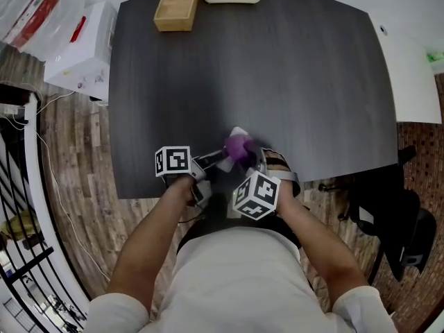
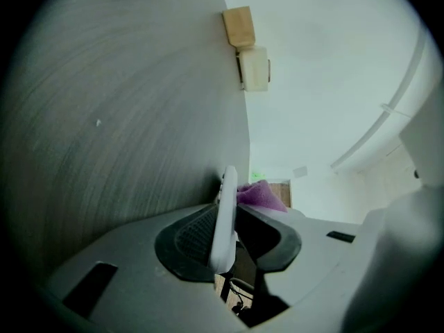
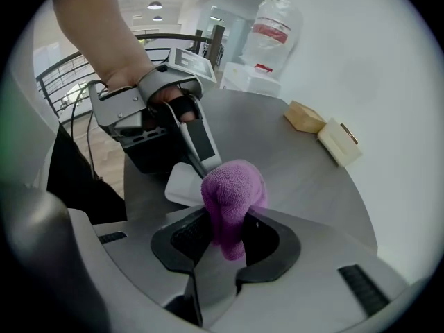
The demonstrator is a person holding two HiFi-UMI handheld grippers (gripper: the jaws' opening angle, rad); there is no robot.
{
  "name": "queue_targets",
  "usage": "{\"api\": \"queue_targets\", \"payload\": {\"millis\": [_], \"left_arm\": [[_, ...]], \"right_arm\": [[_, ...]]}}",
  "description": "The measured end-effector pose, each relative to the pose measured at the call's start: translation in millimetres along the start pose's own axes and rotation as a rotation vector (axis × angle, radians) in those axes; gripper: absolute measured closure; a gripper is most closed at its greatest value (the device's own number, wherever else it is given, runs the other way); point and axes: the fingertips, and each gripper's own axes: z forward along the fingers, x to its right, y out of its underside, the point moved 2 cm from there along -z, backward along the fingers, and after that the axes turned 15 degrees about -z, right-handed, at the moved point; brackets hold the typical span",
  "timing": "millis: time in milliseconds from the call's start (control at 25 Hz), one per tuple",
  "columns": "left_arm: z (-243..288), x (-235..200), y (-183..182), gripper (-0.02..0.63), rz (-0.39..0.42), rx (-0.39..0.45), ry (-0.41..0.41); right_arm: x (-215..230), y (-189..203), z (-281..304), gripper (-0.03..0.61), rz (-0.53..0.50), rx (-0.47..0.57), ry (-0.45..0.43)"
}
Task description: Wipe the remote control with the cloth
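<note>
Left hand-held gripper [image 2: 229,231] clamped on slim white plastic remote control [image 2: 225,203], right hand-held gripper [image 3: 225,236] on bunched purple cloth [image 3: 233,191] beside it. Risk: wiping pressure twisting remote loose.

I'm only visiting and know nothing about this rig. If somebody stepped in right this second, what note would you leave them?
Left tongs: shut on the white remote control, held edge-on near the front edge of the dark table.
Right tongs: shut on the bunched purple cloth, with its wad right at the remote control's free end. Whether they touch can't be confirmed.
Done: both things are picked up and brought together.
Left: rub the cloth along the remote control's faces. How much is already wiped doesn't show.
</note>
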Motion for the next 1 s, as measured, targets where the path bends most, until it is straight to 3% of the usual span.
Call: {"api": "queue_targets", "payload": {"millis": [360,560,680,800,880,1000], "left_arm": [[1,-1,-3,0.522,-0.047,0.072,0.036],[4,1,-4,0.522,-0.040,0.082,0.043],[5,2,-4,0.522,-0.040,0.074,0.041],[6,1,-5,0.522,-0.052,0.076,0.046],[9,1,-3,0.522,-0.049,0.059,0.040],[12,4,1,0.522,-0.014,0.030,0.034]], "right_arm": [[-24,-2,-13,0.460,0.004,0.031,-0.035],[-57,-12,-20,0.460,-0.125,0.064,-0.115],[-62,-14,-22,0.460,-0.151,0.085,-0.140],[-79,-26,-31,0.460,-0.198,0.178,-0.246],[-92,-33,-38,0.460,-0.181,0.255,-0.340],[-85,-27,-50,0.460,-0.037,0.324,-0.397]]}}
